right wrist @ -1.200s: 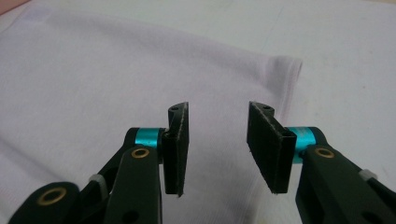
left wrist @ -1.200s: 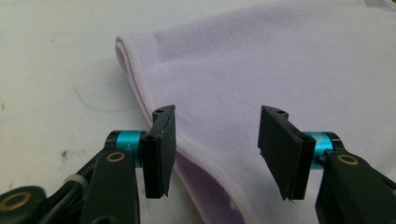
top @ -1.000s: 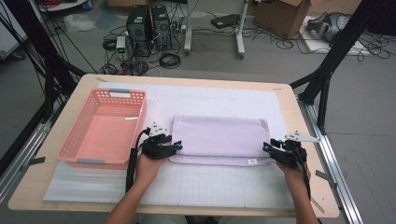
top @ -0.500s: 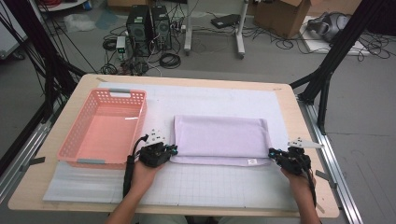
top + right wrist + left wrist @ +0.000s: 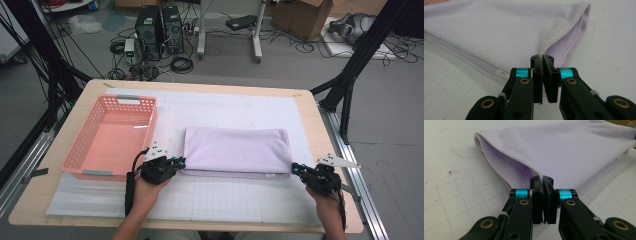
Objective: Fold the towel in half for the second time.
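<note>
One folded lilac towel [image 5: 236,150] lies flat on the white gridded mat [image 5: 230,200] at the middle of the bench [image 5: 327,130], its long folded edge toward twelve o'clock and its layered open edges toward six o'clock, where a small white label [image 5: 501,73] sits on the hem. At the towel's near corner toward nine o'clock, the left hand-held gripper [image 5: 176,162] has its jaws pressed together on the top layer's hemmed edge; in the left gripper view the left hand-held gripper [image 5: 544,192] pinches that hem [image 5: 534,168] between its black pads, and the cloth lifts a little off the layers beneath. At the near corner toward three o'clock, the right hand-held gripper [image 5: 298,169] is likewise clamped on the towel's corner; in the right gripper view the right hand-held gripper [image 5: 543,72] nips the stitched edge, with the layers fanning open beyond it.

Just beside the towel, at nine o'clock, stands a pink plastic basket [image 5: 80,150] with perforated walls. A person's forearms enter from six o'clock. Beyond the bench, at twelve o'clock, computer towers [image 5: 160,27] and tangled cables [image 5: 182,64] rest on the floor.
</note>
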Motion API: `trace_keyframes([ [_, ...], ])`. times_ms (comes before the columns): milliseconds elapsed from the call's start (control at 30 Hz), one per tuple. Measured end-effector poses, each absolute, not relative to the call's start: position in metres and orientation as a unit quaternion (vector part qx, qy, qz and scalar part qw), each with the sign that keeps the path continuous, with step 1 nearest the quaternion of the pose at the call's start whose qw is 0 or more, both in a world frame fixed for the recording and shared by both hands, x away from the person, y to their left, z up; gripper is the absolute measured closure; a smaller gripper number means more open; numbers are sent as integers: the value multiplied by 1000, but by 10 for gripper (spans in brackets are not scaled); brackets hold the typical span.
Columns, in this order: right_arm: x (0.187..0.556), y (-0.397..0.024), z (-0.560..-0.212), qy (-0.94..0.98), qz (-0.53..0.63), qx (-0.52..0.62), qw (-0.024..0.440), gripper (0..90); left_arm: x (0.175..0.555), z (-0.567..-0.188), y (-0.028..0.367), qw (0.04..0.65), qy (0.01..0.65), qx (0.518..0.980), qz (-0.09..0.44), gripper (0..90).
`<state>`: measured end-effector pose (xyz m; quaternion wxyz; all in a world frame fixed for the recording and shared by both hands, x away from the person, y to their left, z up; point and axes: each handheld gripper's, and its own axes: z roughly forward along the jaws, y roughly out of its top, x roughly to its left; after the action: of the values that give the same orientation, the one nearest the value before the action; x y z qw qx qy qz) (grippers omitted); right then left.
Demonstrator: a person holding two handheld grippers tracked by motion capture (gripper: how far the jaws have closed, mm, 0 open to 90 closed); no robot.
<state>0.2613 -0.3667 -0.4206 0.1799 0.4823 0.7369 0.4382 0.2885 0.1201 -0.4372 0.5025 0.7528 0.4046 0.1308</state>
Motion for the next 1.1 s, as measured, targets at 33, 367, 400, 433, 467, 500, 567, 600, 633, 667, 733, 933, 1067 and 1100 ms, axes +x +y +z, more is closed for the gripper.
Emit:
trace_keyframes([
  [33, 260, -367, -422, 739, 434, 483, 180, 862, 288, -439, 121, 501, 406, 753, 129, 862],
  [367, 260, -372, -426, 721, 436, 493, 216, 517, 288, -445, 118, 506, 412, 742, 152, 437],
  [400, 260, -372, -426, 720, 436, 493, 220, 486, 288, -445, 117, 504, 411, 744, 154, 421],
  [433, 261, -372, -427, 720, 436, 491, 226, 463, 288, -445, 117, 506, 410, 743, 154, 413],
  [467, 261, -372, -427, 719, 437, 490, 228, 447, 288, -445, 116, 507, 409, 742, 157, 401],
  [500, 261, -372, -428, 720, 435, 489, 231, 433, 287, -444, 116, 508, 408, 741, 163, 387],
  [567, 261, -371, -427, 717, 435, 491, 237, 400, 286, -443, 117, 511, 403, 739, 174, 373],
  [600, 260, -370, -427, 714, 436, 491, 241, 386, 286, -442, 117, 515, 400, 737, 176, 365],
  [633, 260, -370, -426, 712, 436, 491, 247, 356, 285, -442, 117, 519, 398, 736, 176, 362],
  [667, 260, -370, -425, 710, 435, 493, 251, 320, 285, -442, 117, 521, 395, 735, 179, 356],
  [733, 259, -370, -425, 708, 436, 493, 255, 295, 286, -441, 116, 528, 390, 733, 177, 330],
  [933, 259, -372, -425, 708, 435, 489, 265, 259, 286, -441, 113, 532, 386, 732, 180, 248],
  [1067, 260, -372, -425, 711, 434, 484, 268, 254, 286, -441, 112, 535, 383, 733, 176, 242],
  [1100, 260, -372, -425, 710, 434, 486, 267, 254, 285, -441, 112, 535, 381, 733, 176, 242],
])
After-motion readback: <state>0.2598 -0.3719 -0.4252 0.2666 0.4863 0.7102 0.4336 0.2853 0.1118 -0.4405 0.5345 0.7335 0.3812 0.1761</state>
